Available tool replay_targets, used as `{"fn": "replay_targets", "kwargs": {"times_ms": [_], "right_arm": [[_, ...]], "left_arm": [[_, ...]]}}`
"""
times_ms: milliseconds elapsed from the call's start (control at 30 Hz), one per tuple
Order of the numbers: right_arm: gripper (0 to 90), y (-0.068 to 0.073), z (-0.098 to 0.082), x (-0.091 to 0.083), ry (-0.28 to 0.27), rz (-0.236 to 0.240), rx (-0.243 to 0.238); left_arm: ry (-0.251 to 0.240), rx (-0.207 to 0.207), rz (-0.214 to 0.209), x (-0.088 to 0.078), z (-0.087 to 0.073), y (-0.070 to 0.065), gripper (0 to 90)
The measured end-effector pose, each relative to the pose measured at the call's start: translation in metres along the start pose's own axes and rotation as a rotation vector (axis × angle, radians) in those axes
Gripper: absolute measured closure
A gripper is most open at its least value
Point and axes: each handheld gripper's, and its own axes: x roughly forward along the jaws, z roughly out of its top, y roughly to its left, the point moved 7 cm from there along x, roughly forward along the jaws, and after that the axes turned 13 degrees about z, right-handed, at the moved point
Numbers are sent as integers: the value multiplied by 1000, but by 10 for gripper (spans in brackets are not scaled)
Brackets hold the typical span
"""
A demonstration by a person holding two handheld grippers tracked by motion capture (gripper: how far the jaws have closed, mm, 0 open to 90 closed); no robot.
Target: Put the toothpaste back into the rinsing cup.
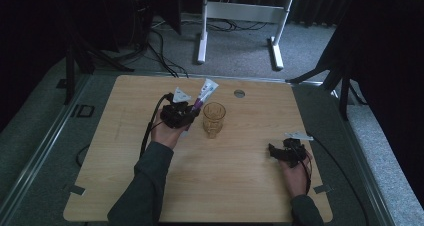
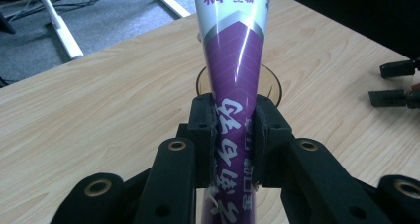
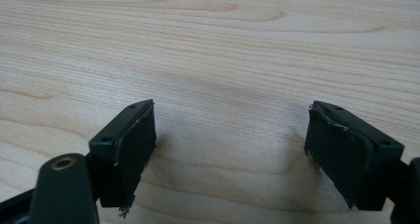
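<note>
Over the wooden table [image 1: 150, 196], fingers-gripped toothpaste tube [image 2: 235, 75] points away, tilted upward.

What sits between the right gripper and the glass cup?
Nothing: in the high view, bare table separates the right gripper from the glass cup.

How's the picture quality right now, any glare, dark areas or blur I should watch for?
High view: dim, the room beyond the table nearly black, the glass cup small and soft. Left gripper view: bright, a white glare streak down the purple tube, near jaws slightly soft. Right gripper view: evenly lit wood, faint shadows under the open jaws.
</note>
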Motion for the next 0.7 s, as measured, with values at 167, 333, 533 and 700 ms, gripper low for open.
{"fn": "replay_targets", "kwargs": {"times_ms": [167,333,533,700], "right_arm": [[195,0,0,0,0,0,0],[195,0,0,0,0,0,-1],[195,0,0,0,0,0,0],[195,0,0,0,0,0,-1]], "left_arm": [[-11,-8,1,1,3,-1,740],[-12,-12,0,3,4,-1,740],[-21,-20,-2,6,7,-2,740],[-32,-21,-2,7,10,-3,740]]}}
